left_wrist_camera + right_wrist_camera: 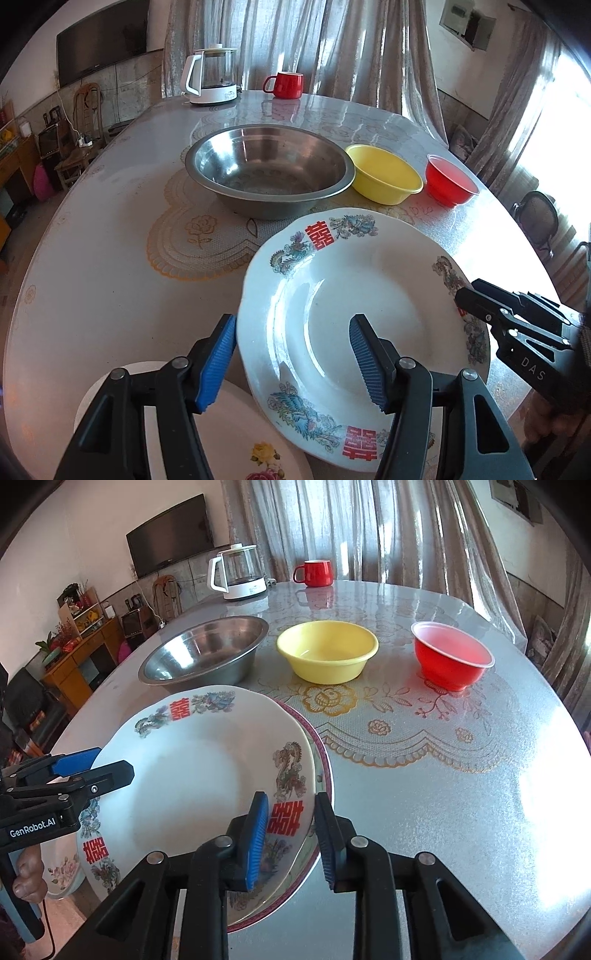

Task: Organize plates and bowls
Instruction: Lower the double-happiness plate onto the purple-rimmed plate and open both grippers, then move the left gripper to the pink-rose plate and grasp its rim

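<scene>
A white plate with red characters and dragon prints (369,317) (199,775) lies on a pink-rimmed plate (325,771). My left gripper (291,358) is open, its jaws straddling the white plate's near-left rim; it also shows in the right wrist view (107,764). My right gripper (291,838) is open around the white plate's right rim; it shows in the left wrist view (465,301). A flower plate (236,435) (64,871) lies under my left gripper. A steel bowl (269,166) (207,650), a yellow bowl (384,173) (327,651) and a red bowl (448,181) (452,655) stand in a row behind.
The round table (92,258) (461,812) has a lace-print cover. A glass kettle (212,75) (240,572) and a red mug (286,84) (314,573) stand at its far edge. Curtains hang behind; chairs stand at the right.
</scene>
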`<state>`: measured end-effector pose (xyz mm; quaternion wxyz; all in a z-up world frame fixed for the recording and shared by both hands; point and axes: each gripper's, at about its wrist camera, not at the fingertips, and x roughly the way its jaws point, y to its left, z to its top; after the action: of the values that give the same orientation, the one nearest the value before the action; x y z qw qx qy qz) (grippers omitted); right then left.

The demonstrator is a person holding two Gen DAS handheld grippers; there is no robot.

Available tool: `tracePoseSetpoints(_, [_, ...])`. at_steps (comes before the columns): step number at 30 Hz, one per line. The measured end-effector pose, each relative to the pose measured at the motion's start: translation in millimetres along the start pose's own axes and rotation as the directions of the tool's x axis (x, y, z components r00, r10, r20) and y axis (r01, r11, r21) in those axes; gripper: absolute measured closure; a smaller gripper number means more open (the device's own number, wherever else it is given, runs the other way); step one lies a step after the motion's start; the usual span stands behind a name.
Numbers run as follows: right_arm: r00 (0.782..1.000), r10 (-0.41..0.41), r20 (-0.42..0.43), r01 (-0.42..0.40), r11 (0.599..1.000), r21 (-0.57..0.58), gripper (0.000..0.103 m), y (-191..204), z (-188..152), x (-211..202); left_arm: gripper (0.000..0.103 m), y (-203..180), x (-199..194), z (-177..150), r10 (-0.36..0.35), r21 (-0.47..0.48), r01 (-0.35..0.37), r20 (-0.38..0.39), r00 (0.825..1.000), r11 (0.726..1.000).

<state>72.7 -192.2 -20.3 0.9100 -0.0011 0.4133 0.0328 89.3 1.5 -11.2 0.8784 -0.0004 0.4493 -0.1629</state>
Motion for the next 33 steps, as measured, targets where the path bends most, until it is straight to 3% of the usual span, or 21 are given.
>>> tracePoseSetpoints(12, [0.995,-0.101,0.026,0.102,0.994,-0.049,0.076,1,0,4,0.040,-10,6,1,0.010,0.031,-0.010,0.008,1.000,0.999])
tracePoseSetpoints(16, [0.997,-0.076,0.023,0.077,0.997,-0.029,0.076,-4,0,4,0.038,-9,6,0,0.015,0.040,-0.016,0.013,1.000,0.999])
tracePoseSetpoints(23, [1.000,-0.023,-0.001,0.023,0.999,0.023,0.069,-12,-4,4,0.032,13,-5,-6,0.033,-0.031,-0.032,0.026,0.999,0.999])
tracePoseSetpoints(29, [0.997,-0.017,0.071,0.013,0.998,0.063,0.064,-19,1,-14,0.029,37,-20,-12,0.090,-0.096,-0.086,0.044,0.995,0.992])
tracePoseSetpoints(33, [0.993,0.046,0.105,-0.053,0.997,0.063,0.064,-16,5,-26,0.029,52,-27,-17,0.131,-0.143,-0.125,0.038,0.991,0.982])
